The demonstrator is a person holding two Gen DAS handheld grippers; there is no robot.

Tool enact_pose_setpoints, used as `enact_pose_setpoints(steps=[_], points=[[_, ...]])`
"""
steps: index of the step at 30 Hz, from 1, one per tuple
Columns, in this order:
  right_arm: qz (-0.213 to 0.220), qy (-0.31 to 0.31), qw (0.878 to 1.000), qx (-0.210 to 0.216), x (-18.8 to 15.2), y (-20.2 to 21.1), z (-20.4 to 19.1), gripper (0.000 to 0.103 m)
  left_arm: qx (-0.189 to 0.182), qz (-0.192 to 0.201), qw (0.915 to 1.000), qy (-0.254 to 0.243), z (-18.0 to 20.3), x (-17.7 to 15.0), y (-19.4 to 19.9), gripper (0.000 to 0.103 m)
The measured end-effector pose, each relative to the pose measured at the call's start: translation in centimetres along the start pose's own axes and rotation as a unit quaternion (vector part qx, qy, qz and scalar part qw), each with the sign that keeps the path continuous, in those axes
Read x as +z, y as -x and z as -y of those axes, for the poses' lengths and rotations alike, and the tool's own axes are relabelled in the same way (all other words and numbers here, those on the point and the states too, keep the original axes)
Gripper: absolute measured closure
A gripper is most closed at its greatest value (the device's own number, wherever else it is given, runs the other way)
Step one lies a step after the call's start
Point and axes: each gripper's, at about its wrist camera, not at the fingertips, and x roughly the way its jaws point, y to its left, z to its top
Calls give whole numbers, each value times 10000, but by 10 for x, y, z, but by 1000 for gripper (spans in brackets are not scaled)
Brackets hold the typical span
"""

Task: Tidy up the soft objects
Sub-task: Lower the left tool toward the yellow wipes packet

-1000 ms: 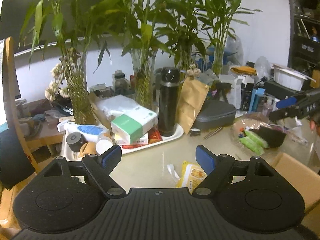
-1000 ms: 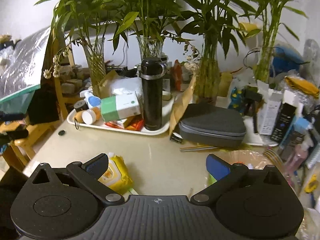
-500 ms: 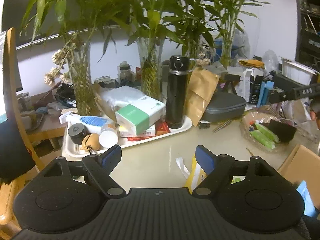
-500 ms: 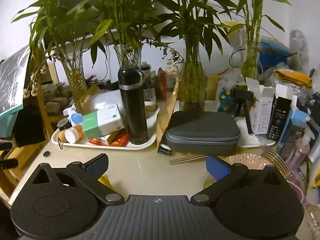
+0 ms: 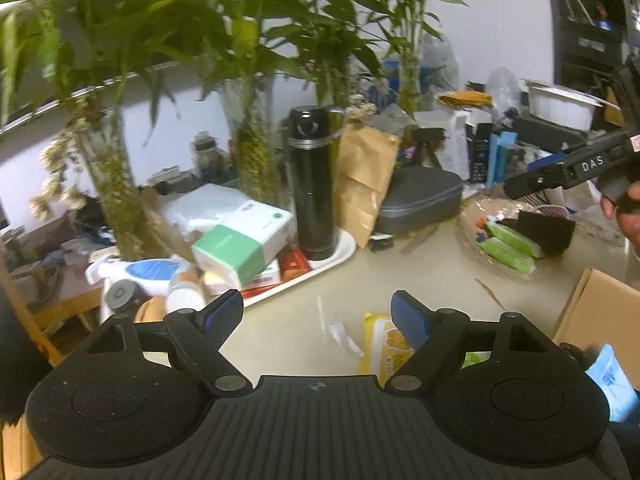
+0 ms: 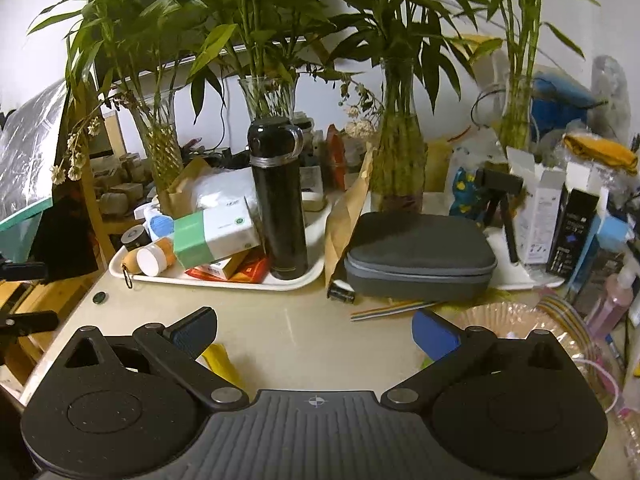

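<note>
A yellow soft packet [image 5: 378, 342] lies on the beige table just before my left gripper [image 5: 316, 316], beside its right finger; the jaws are open and hold nothing. In the right wrist view only a corner of the yellow packet [image 6: 218, 360] shows behind the left finger of my right gripper [image 6: 316, 332], which is open with bare table between its pads. Green soft packets [image 5: 508, 246] lie in a glass bowl [image 5: 472, 216]. A green and white tissue pack [image 6: 212, 234] rests on the white tray [image 6: 224, 280]. My right gripper [image 5: 560, 172] hangs above the bowl.
A black flask [image 6: 280, 200] stands on the tray with small bottles and boxes. A grey zip case [image 6: 420, 252] and brown paper bag [image 6: 348, 216] lie behind. Vases of bamboo line the back. A cardboard box [image 5: 600, 308] with a blue packet [image 5: 612, 380] sits at the near right.
Both grippers stay open. The left view has shifted and rolled, bringing the cardboard box and blue packet in at the right. The right gripper moved rightward, so the yellow packet slid behind its left finger.
</note>
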Motion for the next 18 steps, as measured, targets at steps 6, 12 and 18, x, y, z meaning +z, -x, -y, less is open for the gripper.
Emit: enact_pose_setpoints(steps=[6,12,18], points=[[-187,186,9997,11,-5,-6,-4,0,-550,-406,9970,-361,3,6,-30,22],[-330,216,9992,-36,-6,-13,0,0,-1192,-925,9881,-281,-6,4,-71,22],[-419,201,9989,-47,-7,-20,4,0,-1539,-1358,9784,-235,-6,-2,-104,22]])
